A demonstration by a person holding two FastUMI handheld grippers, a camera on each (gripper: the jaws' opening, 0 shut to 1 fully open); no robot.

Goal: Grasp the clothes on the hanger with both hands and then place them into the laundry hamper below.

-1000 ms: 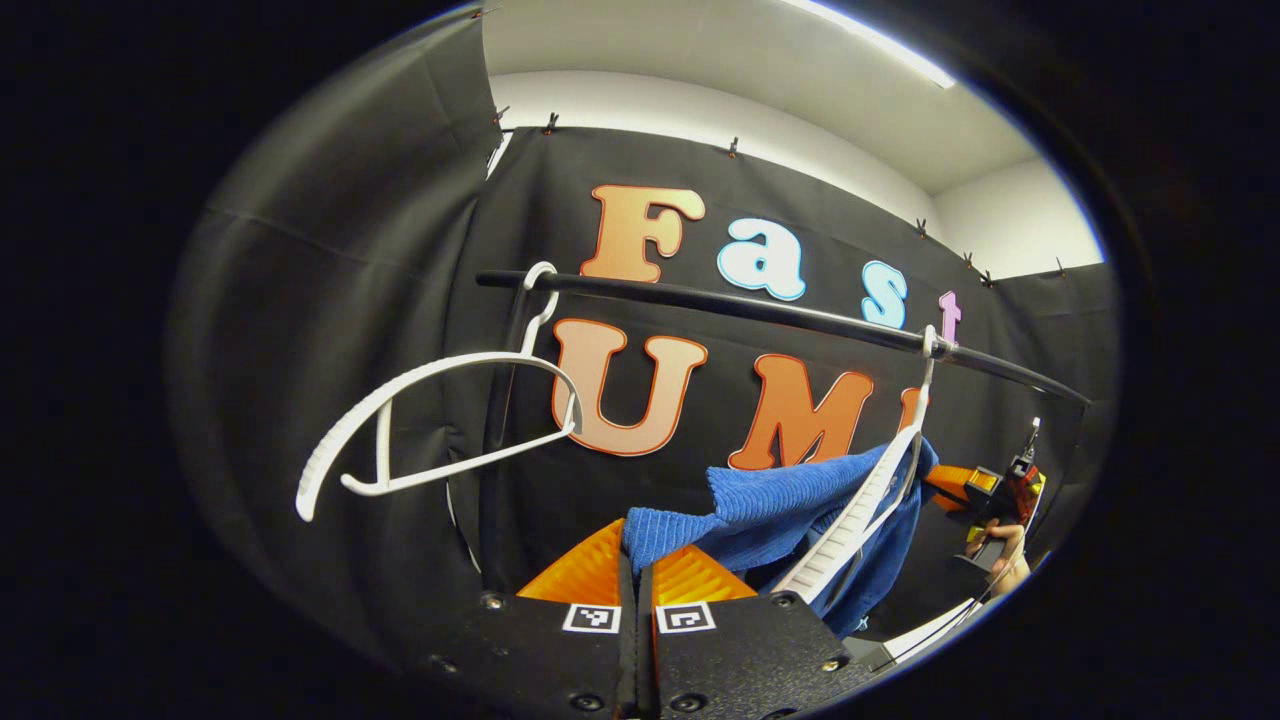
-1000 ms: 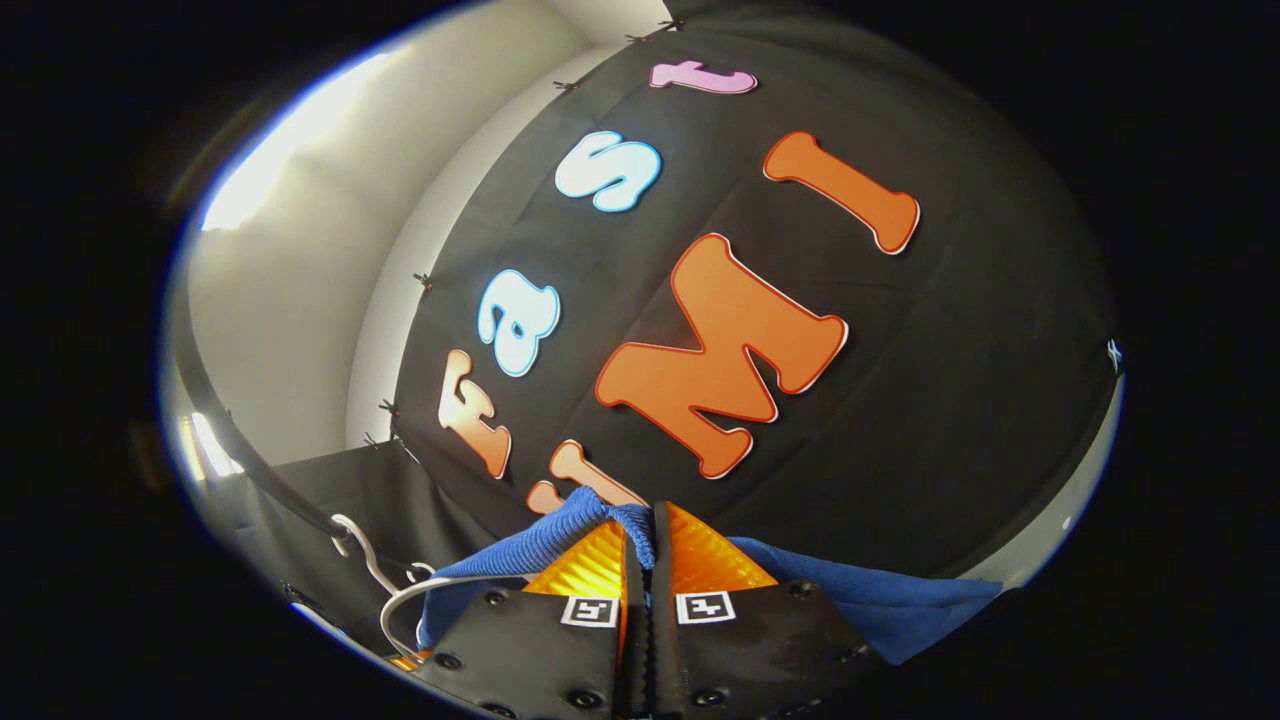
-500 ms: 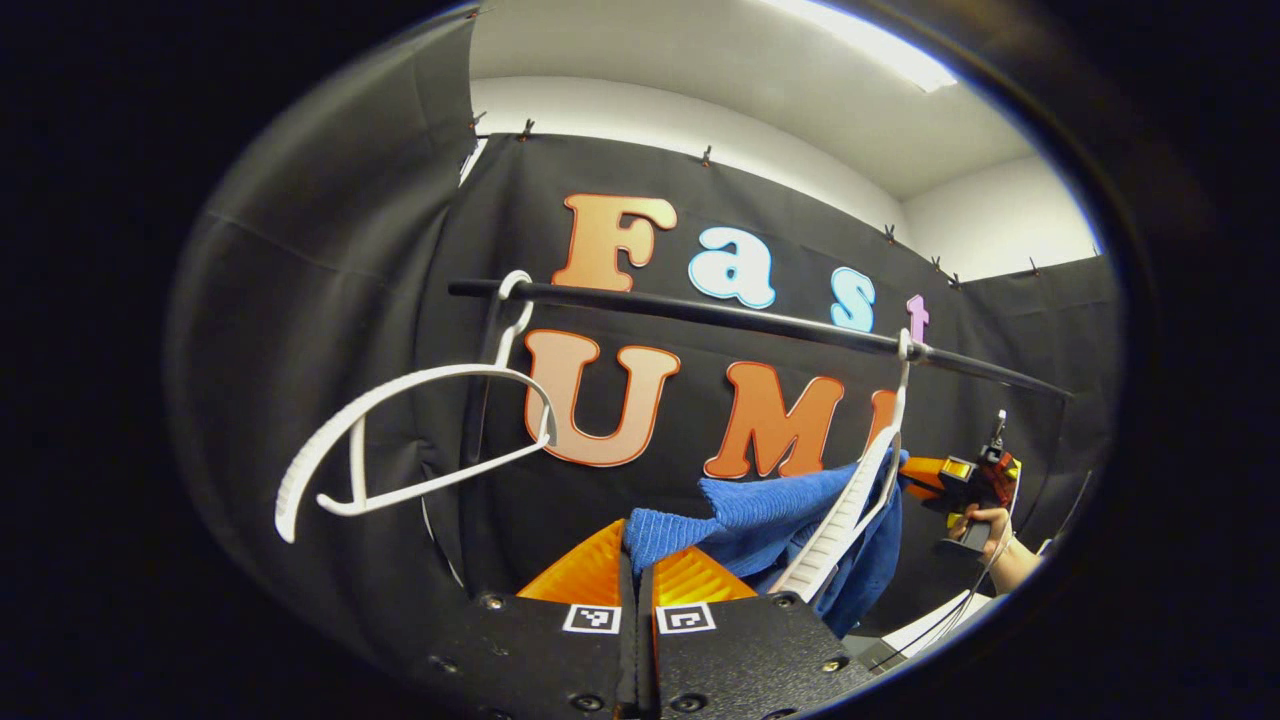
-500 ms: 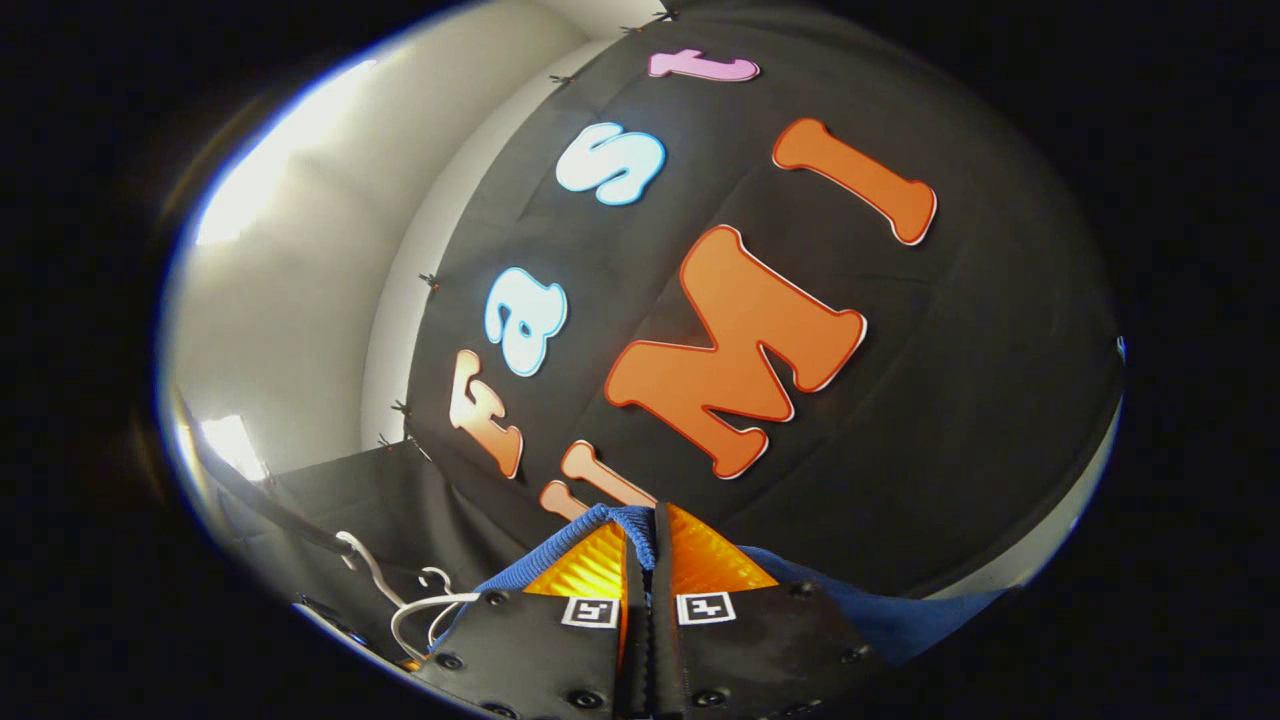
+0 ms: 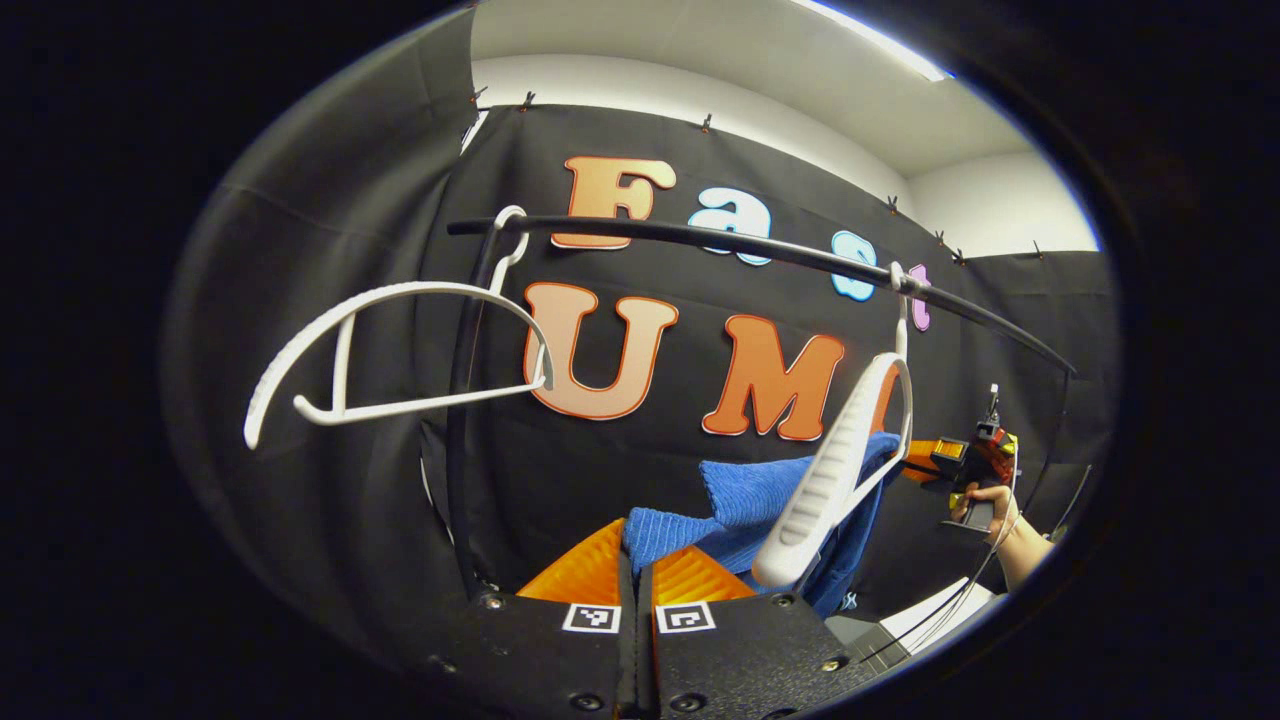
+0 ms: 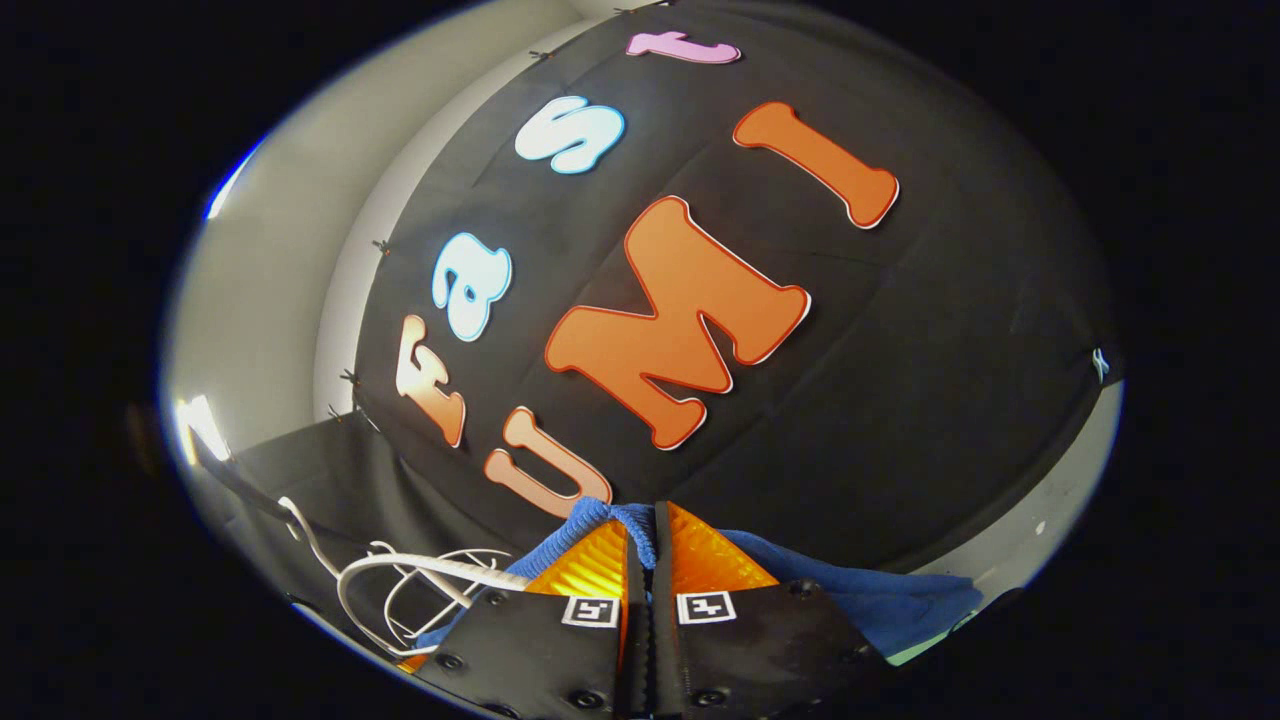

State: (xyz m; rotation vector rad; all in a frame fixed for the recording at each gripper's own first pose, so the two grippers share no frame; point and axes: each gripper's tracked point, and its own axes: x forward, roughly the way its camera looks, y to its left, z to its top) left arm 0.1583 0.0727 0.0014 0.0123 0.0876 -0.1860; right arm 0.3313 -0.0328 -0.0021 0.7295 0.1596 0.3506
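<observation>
Below the black rail, both grippers' jaws pinch the blue ribbed cloth, apparently slipping off the white plastic hanger.

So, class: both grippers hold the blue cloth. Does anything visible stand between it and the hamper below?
Yes: the white hanger on the black rail. The blue cloth, pinched by the left gripper and the right gripper, seems draped around its arm. No view shows the hamper.
</observation>
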